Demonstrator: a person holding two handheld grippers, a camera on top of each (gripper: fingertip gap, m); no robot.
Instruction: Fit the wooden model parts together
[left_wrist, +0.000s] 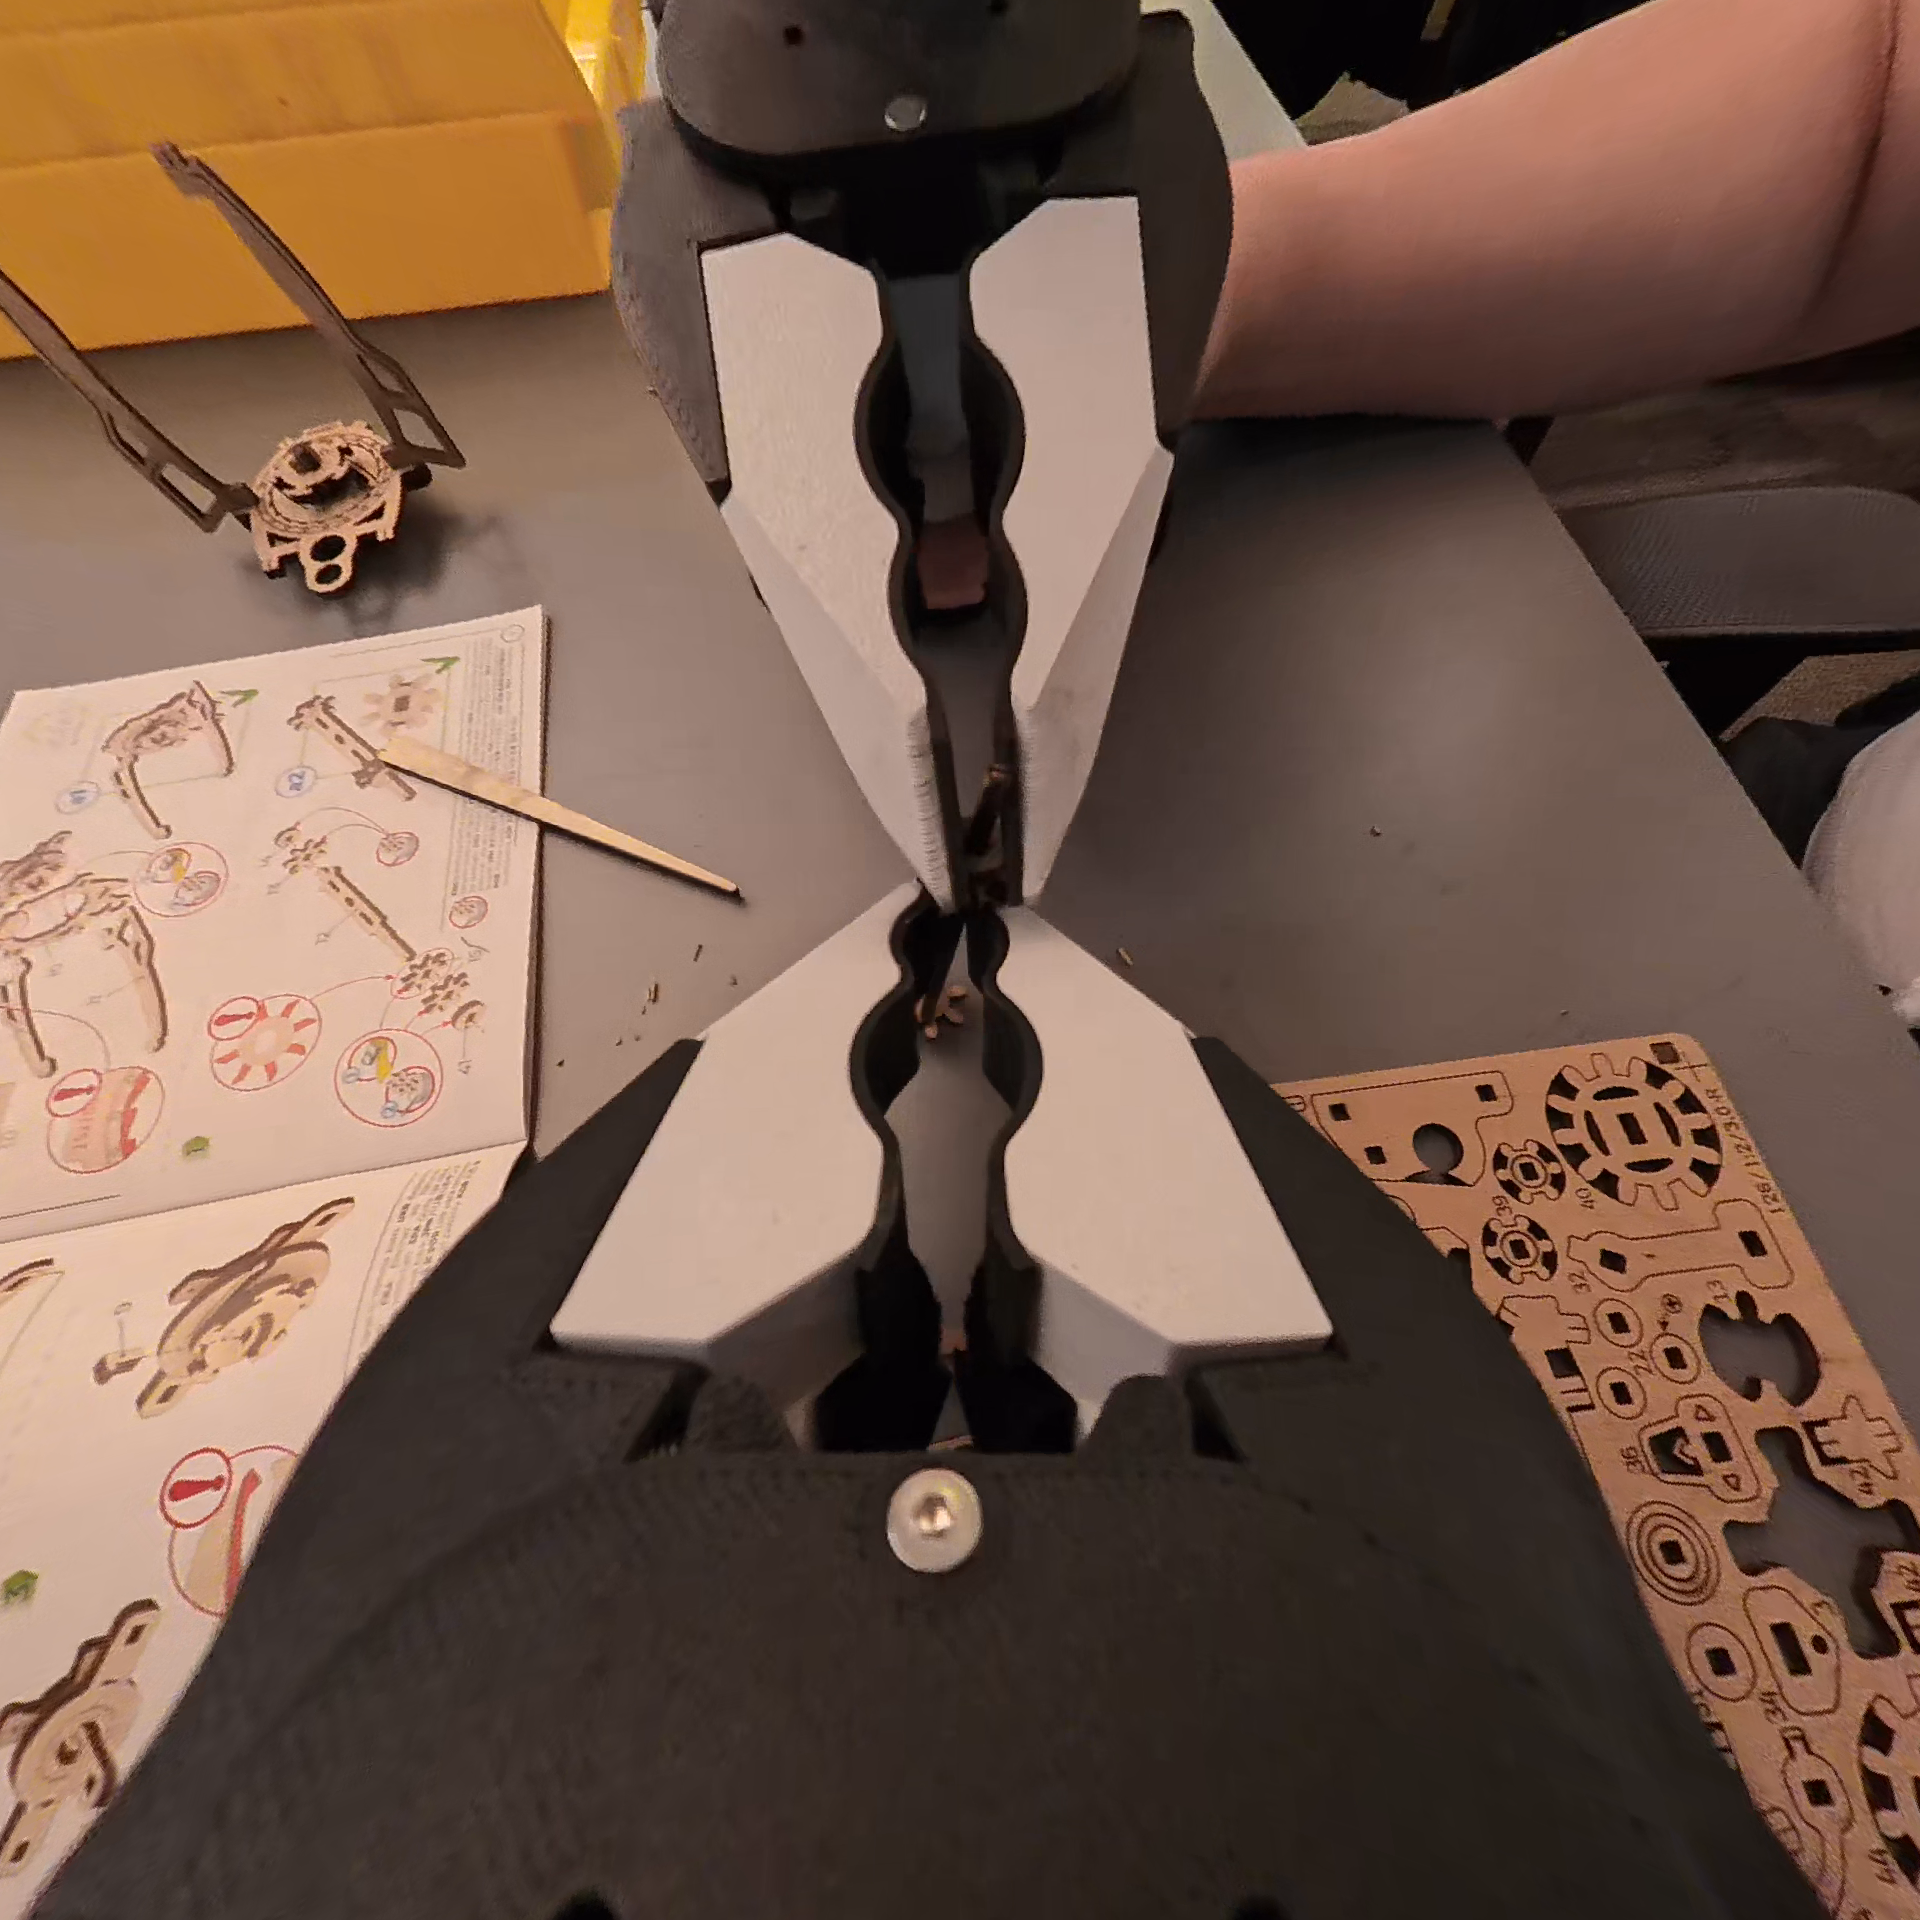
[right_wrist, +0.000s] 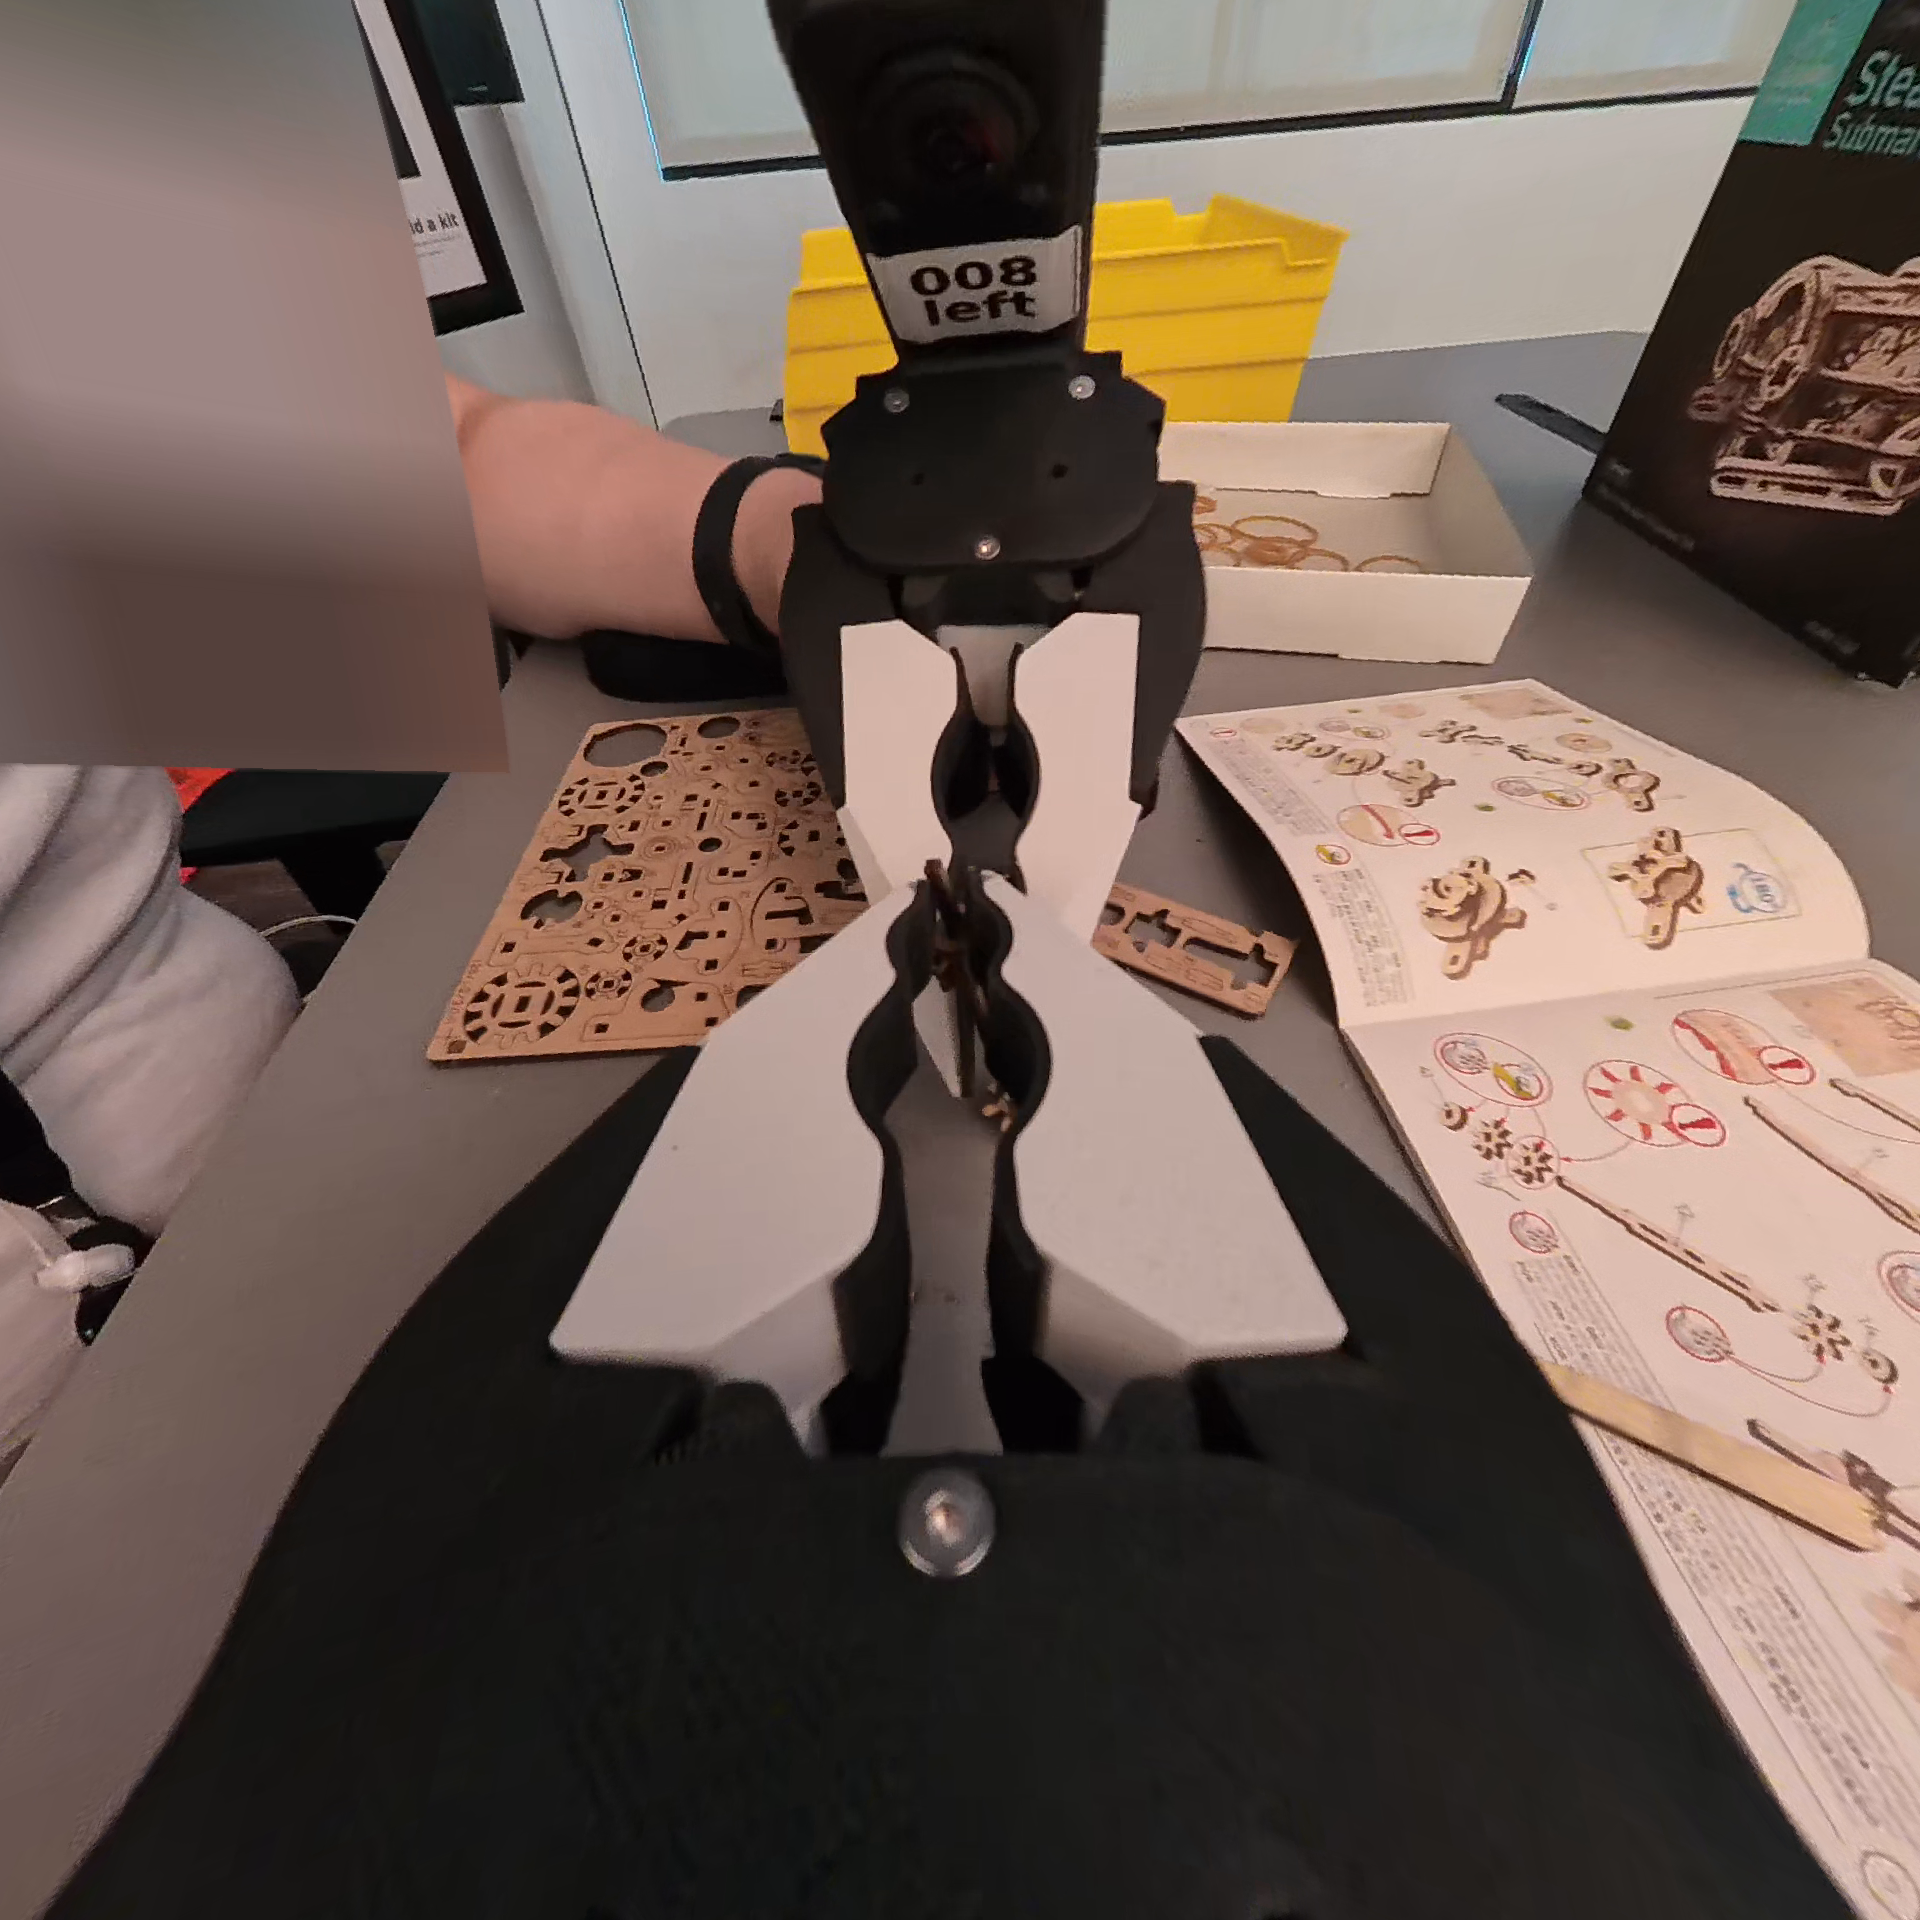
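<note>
The step in hand looks like the joining itself: the left claw (left_wrist: 951, 914) and the right claw (right_wrist: 951, 894) meet tip to tip above the desk (left_wrist: 1351, 727), each pinching a thin wooden part. The left claw is pressed together on a small gear-like piece (left_wrist: 943, 1010), pale with little teeth, which peeks out between its fingers. The right claw is pressed together on a flat dark strip (right_wrist: 961, 977) held on edge, with a small pale toothed bit at its near end. Whether the two parts are already touching is hidden by the fingertips. The next move probably calls for a fine, straight push with the slot and tab lined up, since such thin laser-cut wood could snap if twisted. On the desk lie the cut-out sheet (left_wrist: 1662, 1299), the open instruction booklet (left_wrist: 270, 935), a thin wooden stick (left_wrist: 561, 821) and a partly built assembly (left_wrist: 322, 509) with two long arms.
</note>
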